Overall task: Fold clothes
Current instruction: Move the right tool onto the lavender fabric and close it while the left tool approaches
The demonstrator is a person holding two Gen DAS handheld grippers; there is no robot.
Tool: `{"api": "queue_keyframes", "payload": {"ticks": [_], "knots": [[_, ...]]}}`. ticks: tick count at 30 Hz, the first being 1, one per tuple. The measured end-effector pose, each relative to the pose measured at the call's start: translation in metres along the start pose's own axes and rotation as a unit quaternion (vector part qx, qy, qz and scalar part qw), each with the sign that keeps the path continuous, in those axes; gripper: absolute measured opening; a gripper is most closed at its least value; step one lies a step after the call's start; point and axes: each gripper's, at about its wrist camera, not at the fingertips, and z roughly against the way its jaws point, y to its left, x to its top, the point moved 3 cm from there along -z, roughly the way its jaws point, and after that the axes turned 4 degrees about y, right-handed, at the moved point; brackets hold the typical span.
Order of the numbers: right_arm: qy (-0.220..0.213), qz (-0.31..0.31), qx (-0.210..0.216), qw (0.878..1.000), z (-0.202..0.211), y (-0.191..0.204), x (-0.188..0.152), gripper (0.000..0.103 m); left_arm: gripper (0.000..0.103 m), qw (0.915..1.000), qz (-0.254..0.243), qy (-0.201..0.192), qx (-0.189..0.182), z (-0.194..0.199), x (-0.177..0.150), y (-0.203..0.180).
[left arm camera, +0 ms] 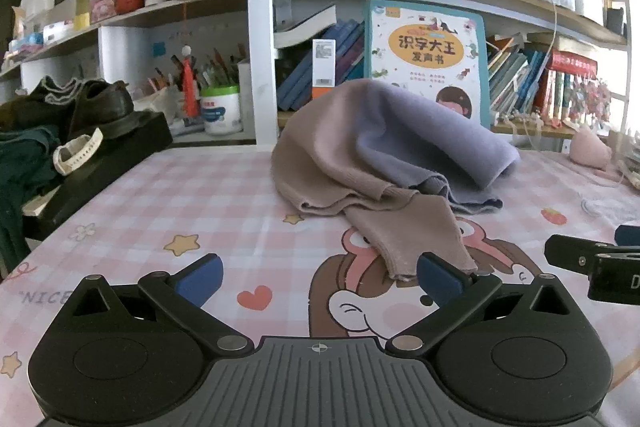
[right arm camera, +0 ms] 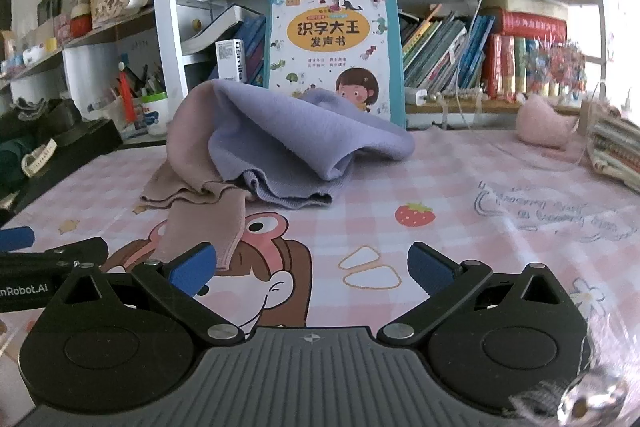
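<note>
two tongs hover low over the tabletop (left arm camera: 208, 187), both spread wide with nothing held. ahead of the left tongs (left arm camera: 320, 277) lies a crumpled sweater (left arm camera: 360, 147), pinkish-brown on one side and lavender on the other. its brown sleeve (left arm camera: 404, 235) trails back toward them, the cuff ending just beside their right finger. from the right tongs (right arm camera: 312, 265), the sweater (right arm camera: 280, 135) sits ahead and to the left, and the sleeve (right arm camera: 208, 227) reaches down to their left finger. a picture book (right arm camera: 334, 47) stands upright behind the heap.
</note>
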Motion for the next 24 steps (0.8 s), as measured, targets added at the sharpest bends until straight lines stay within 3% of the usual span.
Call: {"api": "queue_keyframes", "payload": {"ticks": [9,17,24], "knots": [[0.007,-0.049,0.014,0.999,-0.001,-0.016,0.000,0.103,0.103,0.9995,-0.028,-0.010,0.012,0.003,0.000,-0.010],[0.006,-0.066,0.005,0.998,0.000,-0.022,0.000,0.103,0.103,0.9985,-0.029,0.047,-0.007,-0.015,-0.001,-0.009],[0.010,-0.066,0.006,0.998,-0.002,-0.022,-0.001,0.103,0.103,0.9951,-0.064,0.072,-0.024,-0.022,-0.006,-0.021]]}}
